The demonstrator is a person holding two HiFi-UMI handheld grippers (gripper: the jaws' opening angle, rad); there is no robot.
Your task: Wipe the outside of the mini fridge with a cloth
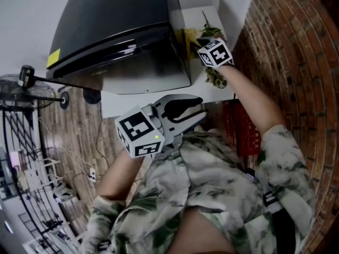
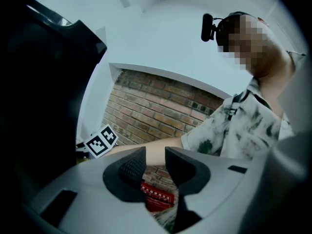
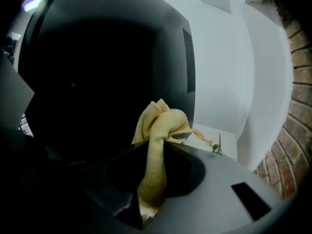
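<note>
Closest, my left gripper (image 2: 156, 156) gapes empty, while my right gripper (image 3: 157, 145) clamps the yellow cloth (image 3: 163, 118) beside the mini fridge (image 3: 107, 77).

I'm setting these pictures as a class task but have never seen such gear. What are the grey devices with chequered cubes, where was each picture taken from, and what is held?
A person holds a two-jaw gripper in each hand. One picture comes from a head camera looking down; the other two from cameras on the grippers. A black mini fridge stands on a white table. The right gripper pinches a yellow cloth beside the fridge; the left gripper is open, holding nothing.
</note>
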